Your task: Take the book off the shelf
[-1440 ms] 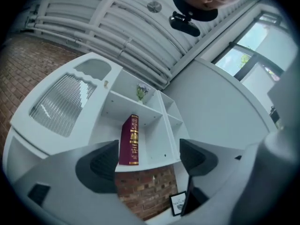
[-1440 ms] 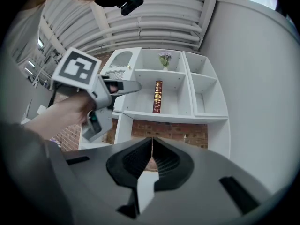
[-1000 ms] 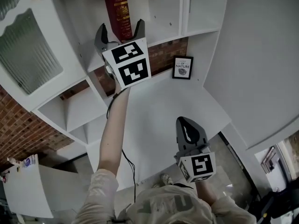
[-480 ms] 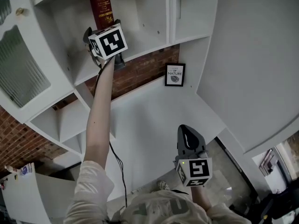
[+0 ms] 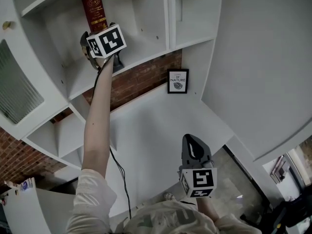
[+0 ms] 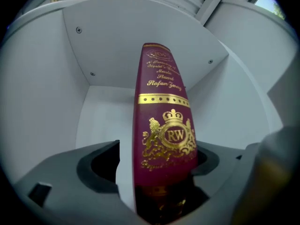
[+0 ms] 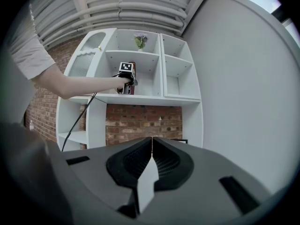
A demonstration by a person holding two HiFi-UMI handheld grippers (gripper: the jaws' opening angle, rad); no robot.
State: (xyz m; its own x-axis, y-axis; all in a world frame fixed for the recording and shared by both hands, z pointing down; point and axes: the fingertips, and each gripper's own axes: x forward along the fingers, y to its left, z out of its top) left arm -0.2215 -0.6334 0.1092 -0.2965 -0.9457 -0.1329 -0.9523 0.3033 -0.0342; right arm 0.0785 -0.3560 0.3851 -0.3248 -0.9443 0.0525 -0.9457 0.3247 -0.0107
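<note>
Jaws of my left gripper sit apart around the book; pulling now could topple it off the shelf. On my right gripper, jaws together.

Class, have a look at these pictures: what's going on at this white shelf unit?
A person reaches up with the left hand-held gripper to a dark red book with gold lettering, standing upright on the white shelf. Its jaws straddle the lower spine, with a gap showing on one side, so the book isn't clamped yet. The right hand-held gripper is held low, shut and empty.
</note>
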